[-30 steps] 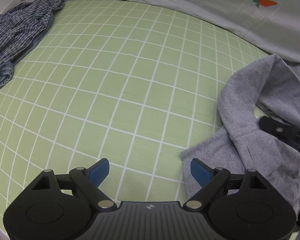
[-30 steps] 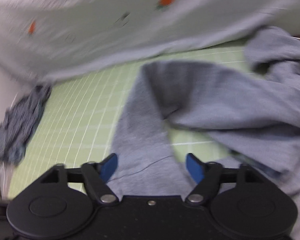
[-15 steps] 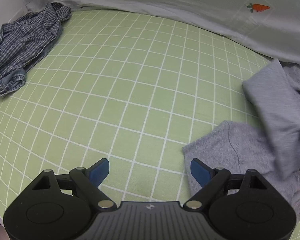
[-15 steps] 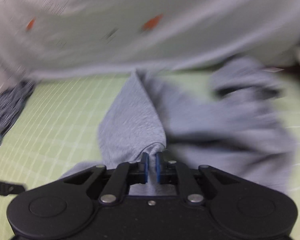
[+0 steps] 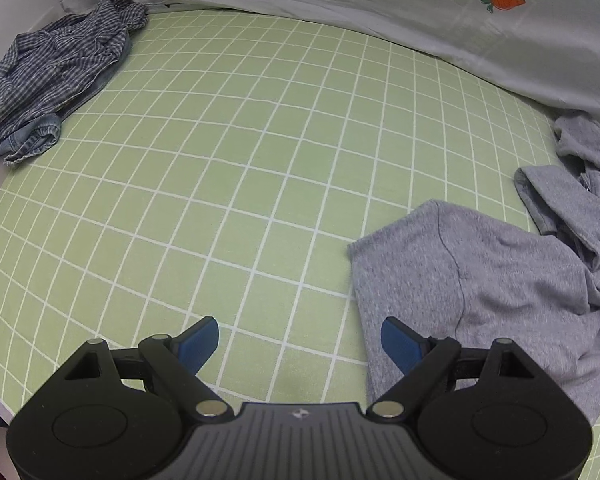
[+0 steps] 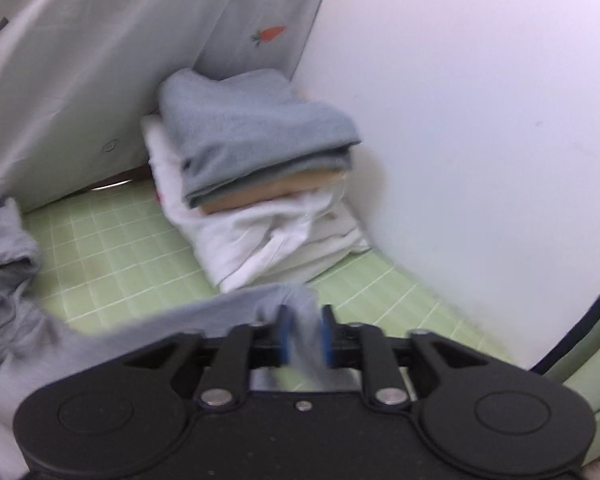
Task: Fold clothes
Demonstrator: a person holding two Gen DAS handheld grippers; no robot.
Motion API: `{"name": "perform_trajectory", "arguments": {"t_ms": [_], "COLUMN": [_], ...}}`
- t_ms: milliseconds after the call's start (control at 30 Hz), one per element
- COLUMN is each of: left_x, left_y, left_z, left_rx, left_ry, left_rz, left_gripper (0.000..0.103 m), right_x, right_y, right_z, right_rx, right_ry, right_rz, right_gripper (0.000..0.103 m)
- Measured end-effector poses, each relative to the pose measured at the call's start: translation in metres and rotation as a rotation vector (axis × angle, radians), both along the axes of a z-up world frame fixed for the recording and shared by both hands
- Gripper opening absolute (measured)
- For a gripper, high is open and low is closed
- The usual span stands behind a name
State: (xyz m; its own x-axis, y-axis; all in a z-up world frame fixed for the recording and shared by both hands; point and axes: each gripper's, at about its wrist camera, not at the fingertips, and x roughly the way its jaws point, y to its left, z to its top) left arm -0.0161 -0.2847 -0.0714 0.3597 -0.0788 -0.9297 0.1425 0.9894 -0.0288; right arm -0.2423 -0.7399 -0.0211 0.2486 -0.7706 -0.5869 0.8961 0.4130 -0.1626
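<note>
Where the grey sheet (image 5: pixel 340 4) hangs, "LOOK HERE" (boxed arrow), carrot print (image 5: pixel 502 1).

A big green sheet (image 5: pixel 236 184) with white lines making squares covers the bed. A gray cloth (image 5: pixel 380 12) hangs at the back, with a little orange carrot (image 5: pixel 502 1) on it. On the right stands a plain white wall (image 6: pixel 480 100). The light is soft.

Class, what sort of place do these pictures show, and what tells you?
Probably a bed used for folding laundry: a green checked sheet, a stack of folded clothes by the wall, a crumpled checked shirt.
</note>
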Motion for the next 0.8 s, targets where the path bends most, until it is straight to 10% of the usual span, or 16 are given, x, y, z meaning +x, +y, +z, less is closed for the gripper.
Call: {"name": "perform_trajectory", "arguments": {"t_ms": [67, 267, 400, 567, 800], "left_x": [0.000, 0.002, 0.010, 0.018, 0.019], "left_y": [-0.004, -0.016, -0.015, -0.013, -0.028], "left_z": [0.000, 0.005, 0.010, 0.013, 0.018], "left_rx": [0.004, 0.025, 0.036, 0.033, 0.008], "left_ry": [0.003, -0.015, -0.030, -0.036, -0.045], "left_rz": [-0.010, -0.067, -0.070, -0.061, -0.091], "left_gripper": [0.089, 0.089, 0.089, 0.089, 0.089], "right_x": [0.008, 0.070, 0.107, 0.094, 0.023], "right_y": [0.016, 0.083, 0.110, 0.107, 0.066], "right_z": [-0.005, -0.040, -0.064, -0.066, 0.015], "right_rx": [0.047, 0.348, 0.429, 0.457, 0.150], "right_ry": [-0.051, -0.234, -0.137, -0.126, -0.173], "right_rz": [0.085, 0.313, 0.414, 0.445, 0.241], "right_gripper": [0.071, 0.081, 0.084, 0.013, 0.012]}}
